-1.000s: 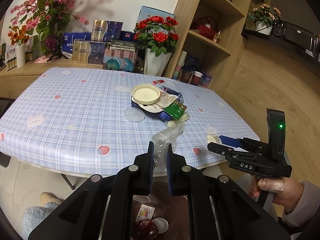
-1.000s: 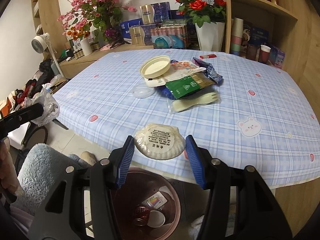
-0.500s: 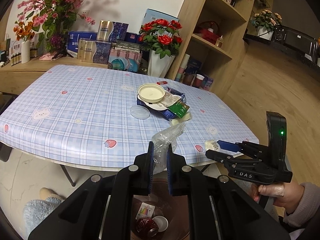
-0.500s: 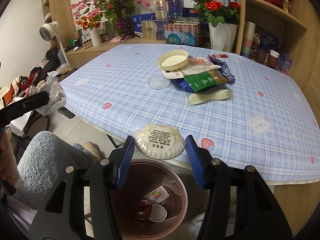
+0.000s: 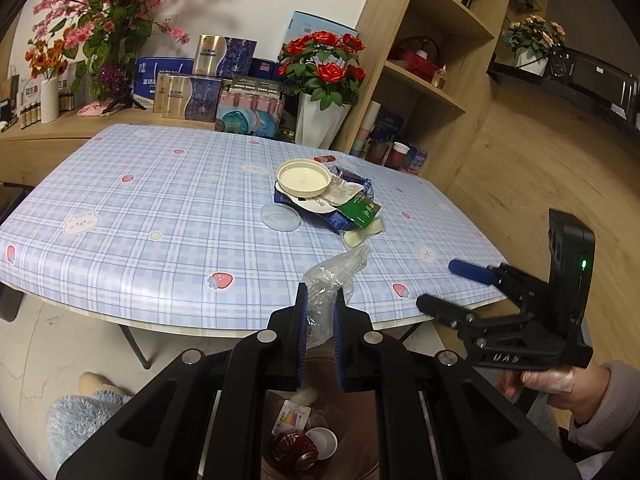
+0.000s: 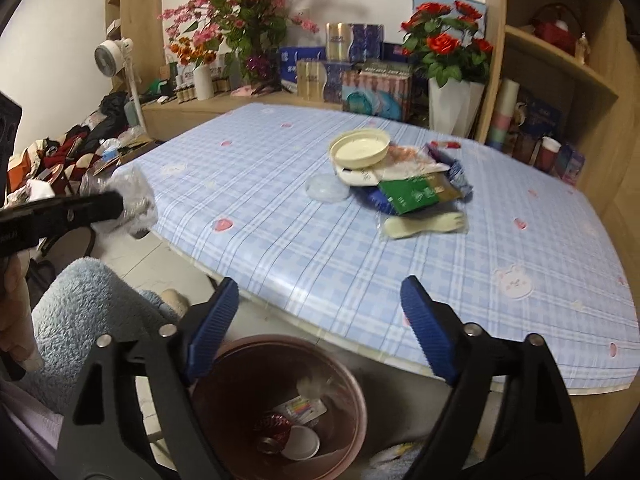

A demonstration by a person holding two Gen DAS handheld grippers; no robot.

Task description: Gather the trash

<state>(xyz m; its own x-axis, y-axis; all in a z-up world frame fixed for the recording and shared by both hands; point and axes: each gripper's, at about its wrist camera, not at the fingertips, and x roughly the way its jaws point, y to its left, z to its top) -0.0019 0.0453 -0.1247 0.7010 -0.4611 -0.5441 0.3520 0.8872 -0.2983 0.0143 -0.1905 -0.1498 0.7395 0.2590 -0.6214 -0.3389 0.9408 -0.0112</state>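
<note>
At six o'clock in the right wrist view, the right gripper [image 6: 320, 312] hangs over the open mouth of the reddish-brown waste bin [image 6: 352, 384]; its jaws have just been opening and now stand wide apart, with nothing between the blue pads. A blurred pale packet [image 6: 314, 386] shows inside the bin, above a red can [image 6: 274, 430], a white lid [image 6: 301, 442] and a small coloured card [image 6: 302, 408] at the bottom. In the left wrist view the left gripper [image 5: 320, 320], at six o'clock, is clamped nearly closed on a crumpled clear plastic bag [image 5: 334, 276] that sticks up past the fingertips, over the same bin. A hand [image 5: 560, 384] at four o'clock holds the other tool. Beyond the near edge of the checked blue table [image 6: 280, 216], towards one o'clock, the remaining litter lies in a heap: a wrapped pale spork [image 6: 424, 226] nearest, then a green sachet [image 6: 408, 194], a clear round lid [image 6: 326, 188] just to its left, and a cream round lid [image 6: 360, 148] resting on torn wrappers. Farther back, at one o'clock, red roses in a white vase [image 6: 454, 108] stand by wooden shelves [image 6: 560, 64], with boxes and pink blossoms at twelve.
</note>
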